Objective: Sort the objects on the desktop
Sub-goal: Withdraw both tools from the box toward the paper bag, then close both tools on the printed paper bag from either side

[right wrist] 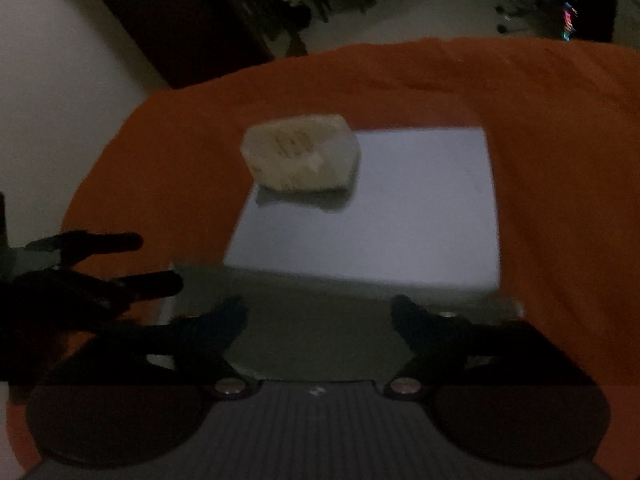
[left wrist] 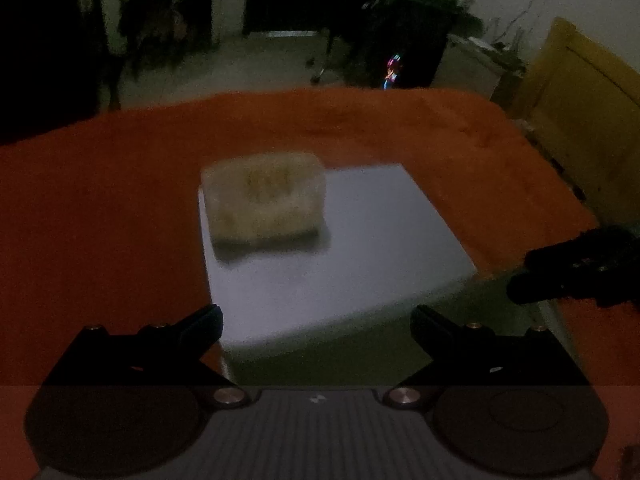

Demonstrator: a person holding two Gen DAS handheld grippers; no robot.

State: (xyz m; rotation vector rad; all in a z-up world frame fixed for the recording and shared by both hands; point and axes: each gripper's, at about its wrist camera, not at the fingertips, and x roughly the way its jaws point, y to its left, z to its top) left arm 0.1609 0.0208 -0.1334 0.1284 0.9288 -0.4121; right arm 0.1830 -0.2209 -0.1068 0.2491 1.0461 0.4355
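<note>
A white box (left wrist: 360, 248) with a flat top stands on the orange cloth (left wrist: 100, 220). A pale, soft-looking packet (left wrist: 264, 196) lies on the box's far left corner. My left gripper (left wrist: 316, 316) is open, low before the box's near edge, with nothing gripped. In the right wrist view the same box (right wrist: 400, 208) and packet (right wrist: 300, 152) show. My right gripper (right wrist: 318, 306) is open in front of the box's grey near wall and holds nothing. Each gripper appears in the other's view: the right gripper (left wrist: 560, 276) beside the box's right corner, the left gripper (right wrist: 120, 260) at its left.
The orange cloth (right wrist: 560, 160) covers the whole table and falls off at the far edge. A yellow wooden panel (left wrist: 580, 120) stands past the table's right side. Behind lie a dim room, dark furniture (left wrist: 160, 20) and a pale floor.
</note>
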